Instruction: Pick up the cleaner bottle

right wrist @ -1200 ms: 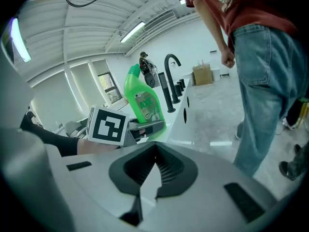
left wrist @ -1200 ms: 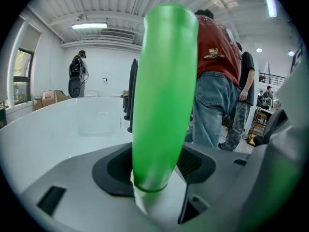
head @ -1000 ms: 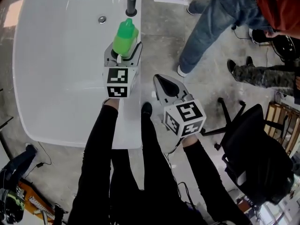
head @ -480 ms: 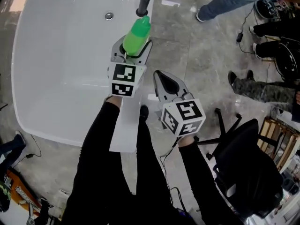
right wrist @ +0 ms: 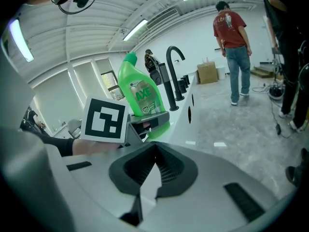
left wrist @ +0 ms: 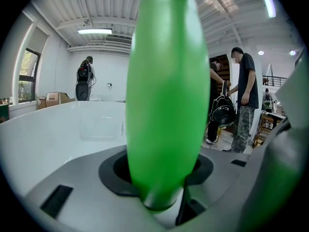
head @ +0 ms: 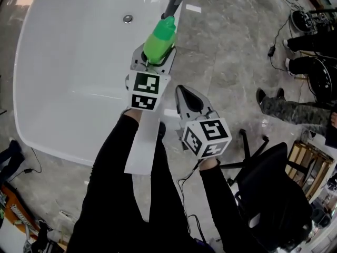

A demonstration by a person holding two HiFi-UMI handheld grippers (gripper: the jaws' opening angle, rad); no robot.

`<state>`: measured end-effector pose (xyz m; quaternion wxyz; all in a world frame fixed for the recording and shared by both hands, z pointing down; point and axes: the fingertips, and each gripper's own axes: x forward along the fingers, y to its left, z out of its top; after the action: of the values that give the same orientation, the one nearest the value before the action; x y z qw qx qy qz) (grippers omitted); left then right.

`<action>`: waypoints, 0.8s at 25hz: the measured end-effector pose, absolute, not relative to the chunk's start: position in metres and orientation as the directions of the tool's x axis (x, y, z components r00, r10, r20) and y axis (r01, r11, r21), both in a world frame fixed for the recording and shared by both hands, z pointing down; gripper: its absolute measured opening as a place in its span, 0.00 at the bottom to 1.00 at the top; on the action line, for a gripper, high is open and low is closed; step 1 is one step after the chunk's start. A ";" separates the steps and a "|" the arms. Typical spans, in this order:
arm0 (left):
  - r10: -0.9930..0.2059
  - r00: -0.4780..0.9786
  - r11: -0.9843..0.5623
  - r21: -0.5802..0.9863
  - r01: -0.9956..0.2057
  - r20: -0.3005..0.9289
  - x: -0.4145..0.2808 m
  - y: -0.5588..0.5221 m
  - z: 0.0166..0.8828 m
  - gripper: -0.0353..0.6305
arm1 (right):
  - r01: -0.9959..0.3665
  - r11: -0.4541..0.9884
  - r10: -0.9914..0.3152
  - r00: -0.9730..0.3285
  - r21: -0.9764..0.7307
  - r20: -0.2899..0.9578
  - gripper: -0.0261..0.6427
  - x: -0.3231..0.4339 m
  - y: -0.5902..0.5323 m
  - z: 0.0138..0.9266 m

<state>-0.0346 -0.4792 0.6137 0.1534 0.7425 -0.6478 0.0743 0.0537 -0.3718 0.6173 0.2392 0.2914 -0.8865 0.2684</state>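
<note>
Jaws of the left hand-held gripper (head: 154, 58) had just closed further, pinching the probably light, slippery bottle (head: 160, 35) low down.

The green bottle (right wrist: 129, 67) has a label (right wrist: 141, 96) that reads AXE in white letters, just above the gray fingers (right wrist: 157, 118) that flank the bottle's lower part. The smaller print below that brand is too fine to read. Left of those fingers, a cube (right wrist: 105, 120) shows a black-and-white square marker.

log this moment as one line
left hand-held gripper: jaws just been closing, gripping cleaner bottle | right hand-held gripper: shut, empty | lifted: cannot tell
</note>
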 end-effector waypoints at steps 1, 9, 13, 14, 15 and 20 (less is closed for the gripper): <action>-0.940 0.148 -0.112 0.131 -0.985 0.306 -0.035 -0.480 0.613 0.37 | -0.645 0.687 -0.388 -0.715 -0.335 0.582 0.04 0.054 -0.372 0.618; -0.944 0.155 -0.143 0.061 -0.988 0.292 -0.030 -0.473 0.603 0.35 | -0.653 0.686 -0.399 -0.707 -0.321 0.584 0.04 0.057 -0.376 0.610; -0.949 0.168 -0.164 0.037 -0.986 0.267 -0.033 -0.463 0.580 0.35 | -0.652 0.690 -0.411 -0.710 -0.314 0.572 0.04 0.054 -0.377 0.599; -0.951 0.168 -0.165 0.032 -0.986 0.260 -0.036 -0.460 0.572 0.35 | -0.652 0.692 -0.414 -0.711 -0.312 0.568 0.04 0.053 -0.377 0.594; -0.953 0.166 -0.164 0.029 -0.986 0.252 -0.040 -0.457 0.563 0.35 | -0.651 0.694 -0.416 -0.712 -0.309 0.565 0.04 0.050 -0.376 0.588; -0.968 0.138 -0.136 0.023 -0.990 0.210 -0.065 -0.447 0.513 0.35 | -0.637 0.713 -0.418 -0.721 -0.291 0.553 0.04 0.034 -0.372 0.553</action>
<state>-0.0652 -0.4472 0.5134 0.0781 0.7501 -0.6527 0.0723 0.0343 -0.3725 0.5532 0.2301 0.2944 -0.8965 0.2380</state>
